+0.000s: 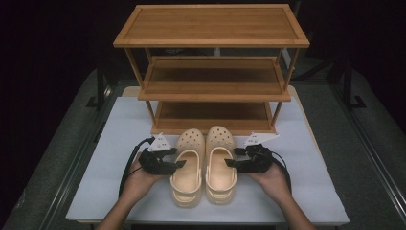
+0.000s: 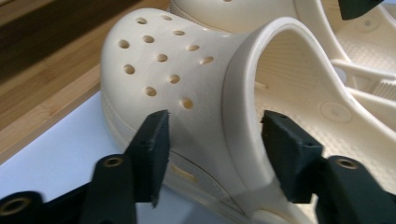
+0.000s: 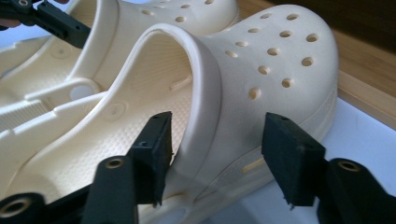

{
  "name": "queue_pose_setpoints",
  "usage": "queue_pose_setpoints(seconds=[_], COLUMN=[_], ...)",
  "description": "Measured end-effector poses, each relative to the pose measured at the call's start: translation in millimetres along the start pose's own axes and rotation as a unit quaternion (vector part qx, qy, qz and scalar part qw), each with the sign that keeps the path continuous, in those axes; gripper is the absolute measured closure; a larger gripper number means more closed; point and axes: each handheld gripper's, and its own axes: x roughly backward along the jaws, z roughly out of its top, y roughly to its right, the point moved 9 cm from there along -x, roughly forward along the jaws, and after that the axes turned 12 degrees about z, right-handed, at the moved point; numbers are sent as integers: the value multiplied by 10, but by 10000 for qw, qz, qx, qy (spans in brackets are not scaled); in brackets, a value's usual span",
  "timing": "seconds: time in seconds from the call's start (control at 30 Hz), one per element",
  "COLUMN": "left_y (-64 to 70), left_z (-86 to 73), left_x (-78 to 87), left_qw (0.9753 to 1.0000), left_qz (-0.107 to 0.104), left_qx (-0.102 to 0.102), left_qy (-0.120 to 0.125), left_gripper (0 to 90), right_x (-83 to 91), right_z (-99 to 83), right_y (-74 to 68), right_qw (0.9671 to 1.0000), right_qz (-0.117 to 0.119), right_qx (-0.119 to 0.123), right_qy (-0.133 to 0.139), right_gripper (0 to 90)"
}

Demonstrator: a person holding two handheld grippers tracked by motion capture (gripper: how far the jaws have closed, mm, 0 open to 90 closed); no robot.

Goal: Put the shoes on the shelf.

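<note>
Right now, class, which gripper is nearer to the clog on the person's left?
Left. The left gripper straddles the left clog at its outer side wall, jaws open around the upper's edge. The right gripper sits across the pair, straddling the right clog.

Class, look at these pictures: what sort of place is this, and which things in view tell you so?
Probably a staged recording bench, not a home: a white-topped table against a dark backdrop, an empty wooden shoe rack, and hand-held grippers, left and right, straddling cream clogs.
</note>
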Motion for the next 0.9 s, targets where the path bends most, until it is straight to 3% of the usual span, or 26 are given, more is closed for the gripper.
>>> queue_pose_setpoints(seconds=[0.3,0.67,0.9], left_y=[-108,-153,-217], left_z=[-12,-12,-23], left_x=[76,115,151], left_qw=[9999,9994,9985], left_qz=[73,356,539], left_qx=[97,7,-35], left_qy=[16,41,46], left_gripper=[628,735,800], right_x=[121,282,379], right_z=[1,-12,10], right_y=[58,140,193], right_qw=[9999,9993,9975], right_qz=[-119,-296,-612], right_qx=[22,33,168], right_qy=[119,220,326], right_gripper=[598,754,814])
